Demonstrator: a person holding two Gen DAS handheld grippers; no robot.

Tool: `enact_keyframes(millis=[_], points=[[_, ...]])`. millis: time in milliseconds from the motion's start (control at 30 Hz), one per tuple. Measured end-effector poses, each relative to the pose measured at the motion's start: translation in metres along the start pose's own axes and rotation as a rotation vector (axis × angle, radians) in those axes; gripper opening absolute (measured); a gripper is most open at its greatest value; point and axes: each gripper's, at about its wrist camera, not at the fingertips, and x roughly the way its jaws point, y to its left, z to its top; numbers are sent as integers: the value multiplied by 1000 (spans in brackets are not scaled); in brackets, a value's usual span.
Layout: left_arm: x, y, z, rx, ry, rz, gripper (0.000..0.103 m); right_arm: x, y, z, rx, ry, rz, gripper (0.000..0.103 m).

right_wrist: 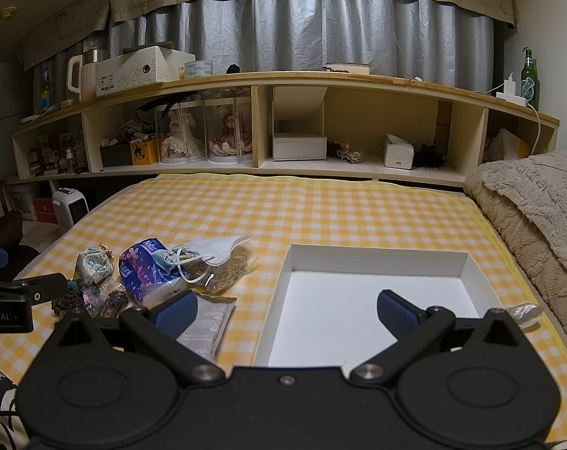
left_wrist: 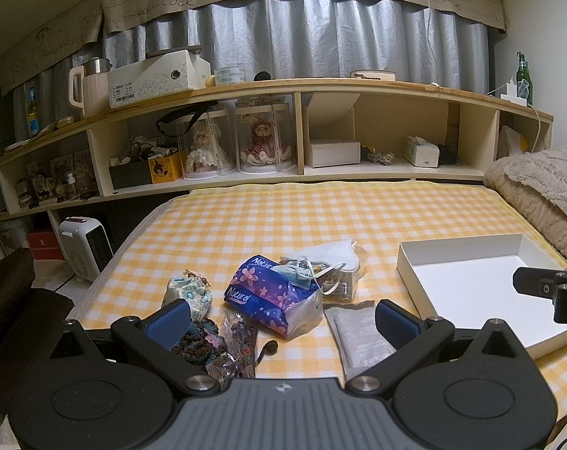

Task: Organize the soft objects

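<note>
Left gripper (left_wrist: 281, 317): jaws spread wide with nothing between them; it hangs low over the near edge of the bed, above the heap of soft things; its blue fingertips (left_wrist: 169, 317) frame the tissue pack and the grey pouch
Right gripper (right_wrist: 285, 309): jaws released and empty; it hovers over the near part of the white box; one blue pad sits over the pouch, the other over the box floor
White box (right_wrist: 373, 258): a shallow open tray lying flat on the checked bedsheet (right_wrist: 321, 210), to the right of the heap and apart from it; nothing shows inside
Tissue pack (left_wrist: 272, 296): purple flowered wrapper marked "Natural", lying tilted in the middle of the heap
Face masks (left_wrist: 321, 258): a white one and a blue one draped over the pack's far end, loops trailing
Bag of rubber bands (right_wrist: 234, 262): clear bag under and behind the masks
Grey pouch (left_wrist: 362, 333): flat sachet between the heap and the box, near edge hidden by the gripper
Small drawstring pouch (left_wrist: 188, 288): pale patterned cloth, left of the tissue pack
Crochet pieces (left_wrist: 204, 341): dark knitted items in front of the drawstring pouch, beside a clear packet (left_wrist: 240, 341)
Blanket (right_wrist: 534, 202): beige, piled at the right side of the bed
Shelf (right_wrist: 283, 123): runs behind the bed, holding dolls and boxes
</note>
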Motion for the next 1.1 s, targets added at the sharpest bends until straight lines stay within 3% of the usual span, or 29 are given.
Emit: enact_keyframes(millis=[1100], points=[[0, 1, 0, 3, 0, 1, 103, 4, 0, -2, 4, 13, -4, 103]])
